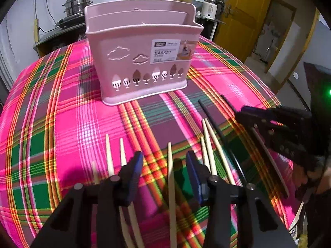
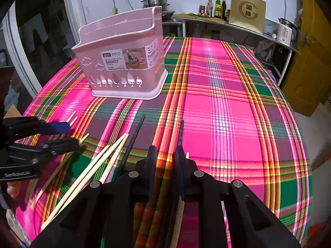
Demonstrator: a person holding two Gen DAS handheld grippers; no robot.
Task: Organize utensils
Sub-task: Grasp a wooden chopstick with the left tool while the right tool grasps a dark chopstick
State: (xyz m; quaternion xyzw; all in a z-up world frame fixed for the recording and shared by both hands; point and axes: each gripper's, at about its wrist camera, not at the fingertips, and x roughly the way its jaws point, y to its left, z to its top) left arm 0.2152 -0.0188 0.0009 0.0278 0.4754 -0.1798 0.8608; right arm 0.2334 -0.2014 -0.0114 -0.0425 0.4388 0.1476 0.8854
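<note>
Left wrist view: the left tool point(image 1: 164, 162), half-spread, straddles a pale wooden chopstick point(image 1: 171, 186) lying lengthwise between its fingers, pointing toward the pink plastic basket point(image 1: 140, 62).

One basket point(image 1: 103, 66), two black chopsticks point(image 2: 134, 136), eight pale chopsticks point(image 1: 169, 186).

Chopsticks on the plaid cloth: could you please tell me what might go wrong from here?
1. The left gripper straddles one pale chopstick with its jaws apart; the stick could roll or pivot when pinched.
2. The black chopstick seems to lie against one finger of the right gripper, not centred, so a grip may miss or skew.
3. The overlapping pale chopsticks lie between the grippers and could get knocked.
</note>
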